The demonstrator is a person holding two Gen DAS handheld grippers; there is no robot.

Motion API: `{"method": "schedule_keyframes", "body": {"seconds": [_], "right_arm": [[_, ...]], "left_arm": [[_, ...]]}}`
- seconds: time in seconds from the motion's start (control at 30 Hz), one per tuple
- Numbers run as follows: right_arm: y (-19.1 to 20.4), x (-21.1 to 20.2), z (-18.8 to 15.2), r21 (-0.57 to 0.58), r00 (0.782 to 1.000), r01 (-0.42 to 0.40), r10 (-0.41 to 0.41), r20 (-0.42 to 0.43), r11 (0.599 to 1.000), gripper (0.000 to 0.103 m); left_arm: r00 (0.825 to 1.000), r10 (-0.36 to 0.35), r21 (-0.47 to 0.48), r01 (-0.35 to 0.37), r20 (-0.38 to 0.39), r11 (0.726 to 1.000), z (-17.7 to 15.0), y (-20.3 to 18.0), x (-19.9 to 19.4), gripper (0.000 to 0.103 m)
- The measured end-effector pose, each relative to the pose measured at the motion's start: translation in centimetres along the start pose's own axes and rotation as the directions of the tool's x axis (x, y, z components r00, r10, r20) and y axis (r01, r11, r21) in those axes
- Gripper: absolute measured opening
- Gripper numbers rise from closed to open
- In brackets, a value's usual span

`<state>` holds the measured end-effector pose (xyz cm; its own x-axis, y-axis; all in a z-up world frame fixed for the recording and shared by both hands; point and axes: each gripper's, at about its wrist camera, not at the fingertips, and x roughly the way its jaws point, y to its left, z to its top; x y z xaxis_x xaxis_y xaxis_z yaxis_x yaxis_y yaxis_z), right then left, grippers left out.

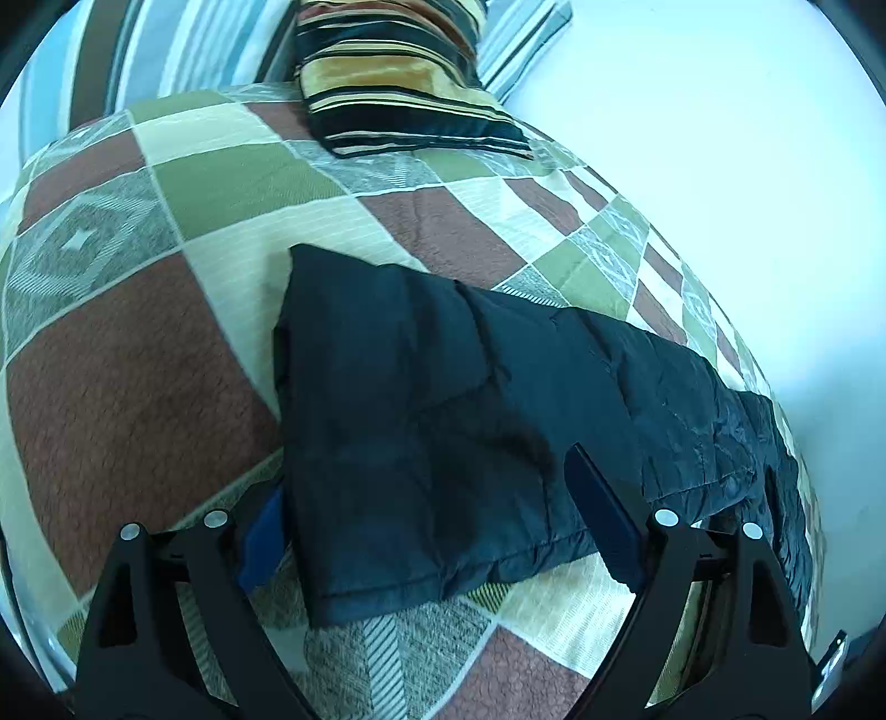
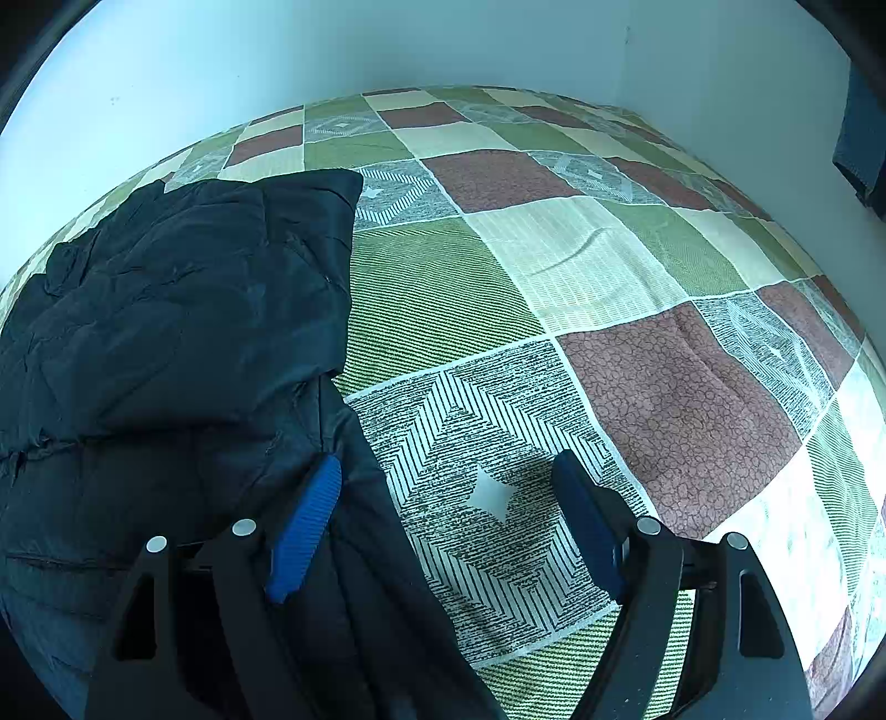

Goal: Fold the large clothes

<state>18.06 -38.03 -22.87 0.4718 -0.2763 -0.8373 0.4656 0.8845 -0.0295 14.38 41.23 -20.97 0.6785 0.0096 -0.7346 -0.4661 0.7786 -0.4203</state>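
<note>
A dark navy padded jacket (image 1: 454, 399) lies partly folded on a patchwork bedspread (image 1: 138, 376). In the left wrist view my left gripper (image 1: 426, 498) is open, its jaws wide apart over the jacket's near end; the left blue pad is partly hidden by the fabric. In the right wrist view the jacket (image 2: 166, 310) fills the left side. My right gripper (image 2: 448, 487) is open, its left pad (image 2: 307, 520) over the jacket's right edge and its right pad (image 2: 587, 515) over the bedspread (image 2: 554, 266).
A striped black, gold and brown pillow (image 1: 398, 72) lies at the head of the bed, with a blue-striped pillow (image 1: 183, 50) behind it. A white wall (image 1: 720, 166) runs along the bed's far side. A dark cloth (image 2: 864, 138) hangs at the right edge.
</note>
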Motion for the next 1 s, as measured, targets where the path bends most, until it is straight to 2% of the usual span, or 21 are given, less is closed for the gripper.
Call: {"method": "schedule_keyframes", "body": {"seconds": [0.07,0.2,0.37,0.47,0.57,0.6,0.7,0.83,1.0], "right_arm": [[0.0,0.0,0.0,0.0,1.0,0.0,0.0,0.0,1.0,0.077],[0.0,0.0,0.0,0.0,1.0,0.0,0.0,0.001,1.0,0.077],[0.0,0.0,0.0,0.0,1.0,0.0,0.0,0.001,1.0,0.077],[0.0,0.0,0.0,0.0,1.0,0.0,0.0,0.001,1.0,0.077],[0.0,0.0,-0.1,0.0,1.0,-0.001,0.001,0.001,1.0,0.077],[0.0,0.0,-0.1,0.0,1.0,-0.001,0.001,0.002,1.0,0.078],[0.0,0.0,-0.1,0.001,1.0,-0.001,0.001,0.002,1.0,0.078],[0.0,0.0,-0.1,0.002,1.0,-0.002,0.002,0.003,1.0,0.078],[-0.1,0.0,-0.1,0.002,1.0,-0.003,0.003,0.004,1.0,0.078]], "left_arm": [[1.0,-0.02,-0.009,0.02,0.006,1.0,0.2,0.2,0.1,0.088],[0.999,-0.036,-0.027,0.036,0.003,0.999,0.3,0.8,0.0,0.066],[1.0,-0.007,0.029,0.007,-0.014,1.0,0.2,0.2,0.0,0.056],[1.0,0.003,0.041,-0.003,-0.014,0.999,0.1,0.0,0.1,0.043],[1.0,-0.003,0.041,0.003,-0.016,0.999,0.0,-0.1,0.0,0.025],[1.0,-0.012,0.039,0.012,-0.016,0.999,0.0,-0.1,0.0,0.014],[1.0,-0.018,0.042,0.018,-0.004,0.999,0.0,-0.6,-0.6,0.01],[0.999,-0.018,0.096,0.014,0.033,0.995,0.1,-2.4,-2.1,0.008],[0.993,-0.084,0.183,0.069,0.077,0.981,0.6,-7.1,-4.7,0.008]]}}
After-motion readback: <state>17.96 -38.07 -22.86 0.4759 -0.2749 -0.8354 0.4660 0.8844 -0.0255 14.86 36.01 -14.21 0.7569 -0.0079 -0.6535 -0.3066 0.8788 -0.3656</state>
